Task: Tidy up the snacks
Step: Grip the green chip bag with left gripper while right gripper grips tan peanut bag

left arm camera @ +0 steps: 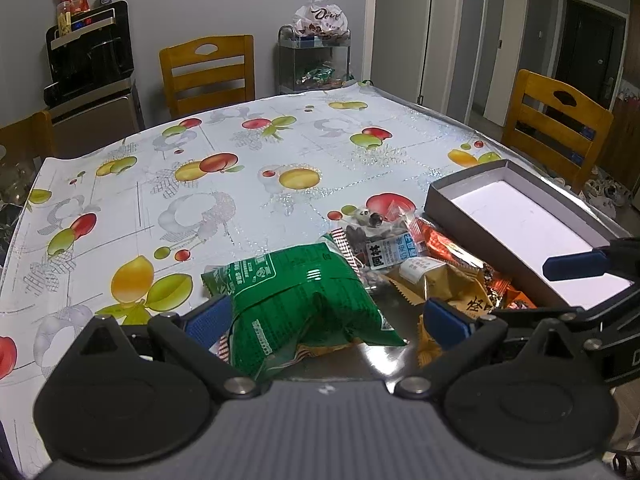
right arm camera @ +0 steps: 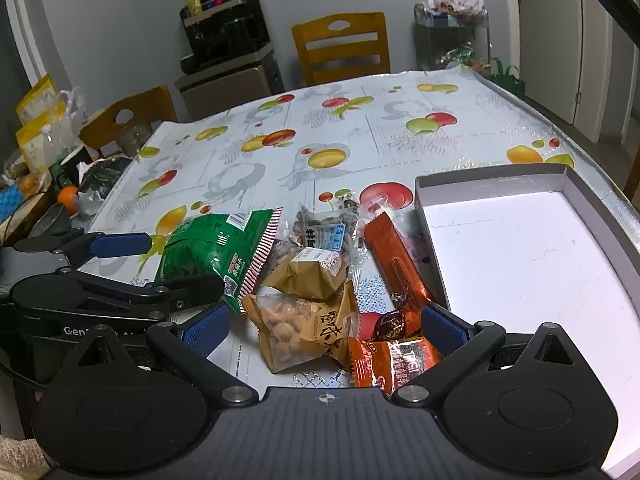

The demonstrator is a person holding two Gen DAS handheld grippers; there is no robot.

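A pile of snack packs lies on the fruit-print tablecloth point(left arm camera: 248, 208) next to an open grey box point(left arm camera: 516, 216) with a bare white floor. My left gripper point(left arm camera: 326, 322) is open, and the near end of the green bag point(left arm camera: 300, 296) lies between its blue pads. My right gripper point(right arm camera: 324, 332) is open as well, low over a yellow nut pack point(right arm camera: 304, 332) and orange packets point(right arm camera: 394, 360). Further back are a long orange bar point(right arm camera: 394, 256), a brown pack point(right arm camera: 316, 272) and a clear nut pack point(right arm camera: 328, 232). The box point(right arm camera: 540, 272) sits right of the pile.
Wooden chairs point(left arm camera: 208, 72) stand around the table. A wire trolley point(left arm camera: 316, 60) with a plastic bag and a black appliance point(left arm camera: 90, 52) stand by the far wall. Bags, bottles and an orange fruit point(right arm camera: 67, 196) crowd the table's left end.
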